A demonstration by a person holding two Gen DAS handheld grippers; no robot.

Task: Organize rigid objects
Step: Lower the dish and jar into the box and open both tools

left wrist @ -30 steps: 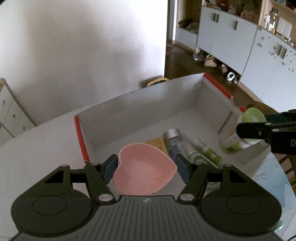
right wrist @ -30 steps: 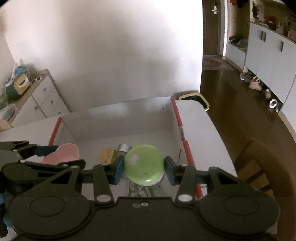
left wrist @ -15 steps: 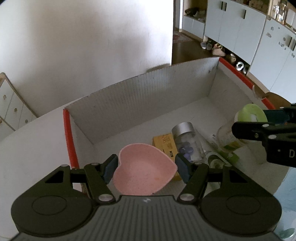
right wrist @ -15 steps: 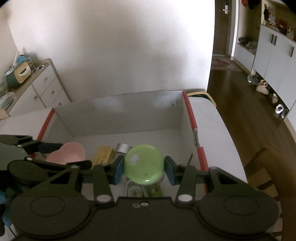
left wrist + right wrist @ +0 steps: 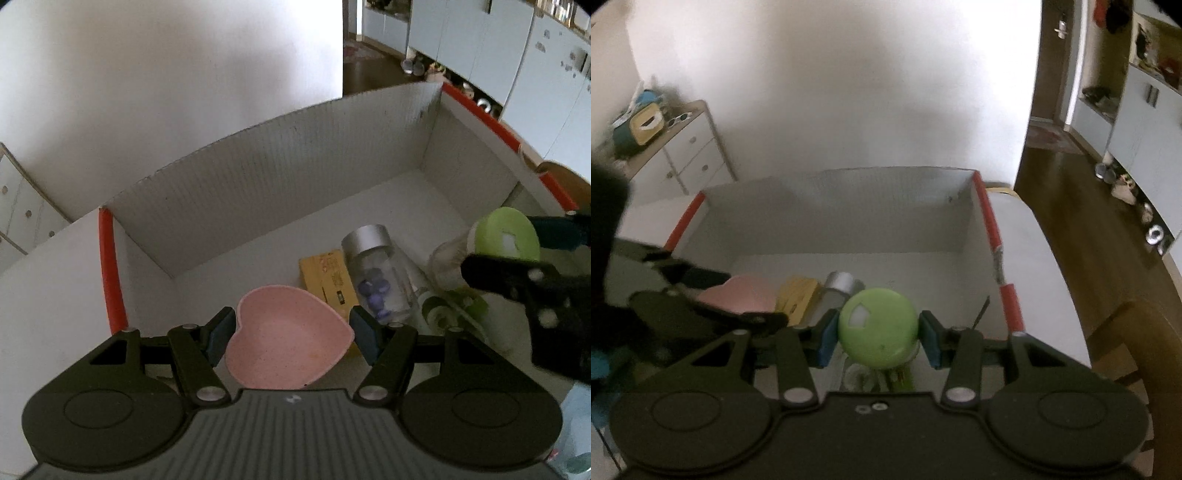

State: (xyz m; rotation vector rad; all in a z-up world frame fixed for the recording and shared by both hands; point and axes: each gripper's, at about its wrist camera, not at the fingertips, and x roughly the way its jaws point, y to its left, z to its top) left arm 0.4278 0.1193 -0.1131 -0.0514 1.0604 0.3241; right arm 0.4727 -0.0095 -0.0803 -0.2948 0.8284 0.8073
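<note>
My left gripper (image 5: 291, 334) is shut on a pink heart-shaped dish (image 5: 286, 349), held over the near left part of a white cardboard box (image 5: 280, 155) with red edges. Between the pads of my right gripper (image 5: 879, 338) sits a clear jar with a green lid (image 5: 877, 332), and the gripper is shut on it, over the box's near right side. That jar (image 5: 508, 234) and the right gripper also appear at the right of the left wrist view. On the box floor lie a yellow packet (image 5: 328, 275), a silver-capped bottle (image 5: 376, 273) with purple bits, and a green-labelled tube (image 5: 450, 306).
The box stands on a white table (image 5: 1030, 266). A wooden chair back (image 5: 1145, 343) rises at the right. White drawers (image 5: 690, 155) stand at the far left, cabinets (image 5: 480, 48) with shoes beneath at the far right. The far half of the box floor is bare.
Both grippers have sunk and come closer over the box, each keeping its object. The box fills more of both views, and its contents look nearer.
</note>
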